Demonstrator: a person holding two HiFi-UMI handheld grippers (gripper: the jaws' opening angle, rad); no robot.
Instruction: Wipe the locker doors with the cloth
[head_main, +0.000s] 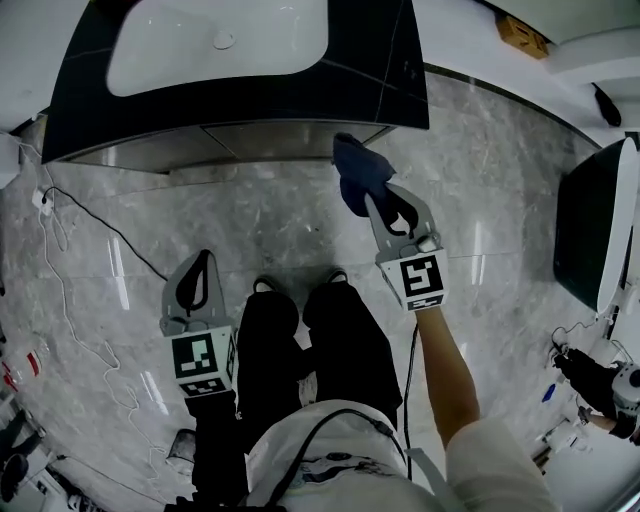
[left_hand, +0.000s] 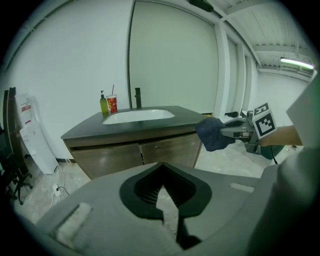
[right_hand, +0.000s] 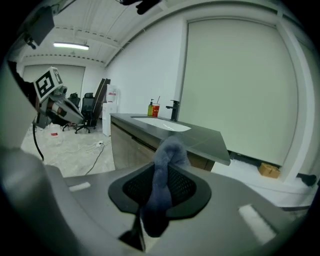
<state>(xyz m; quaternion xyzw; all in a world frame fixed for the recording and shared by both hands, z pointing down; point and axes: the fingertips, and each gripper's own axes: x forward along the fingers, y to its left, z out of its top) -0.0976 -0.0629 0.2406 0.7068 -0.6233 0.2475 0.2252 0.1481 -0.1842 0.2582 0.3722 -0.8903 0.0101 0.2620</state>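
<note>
The bunched dark blue cloth (head_main: 352, 170) was pinched in the right gripper (head_main: 378, 203) and held near the brown locker doors (left_hand: 140, 152), apart from them. The left gripper (head_main: 205, 258) was closed on nothing. Once rubbed against a door, the cloth could be dragged out of that narrow pinch.

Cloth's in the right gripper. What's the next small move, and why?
Probably ease the right gripper forward and down until the cloth touches the nearest door. The cloth is clamped in its jaws but hangs in the air short of the doors, so wiping can't begin yet.
</note>
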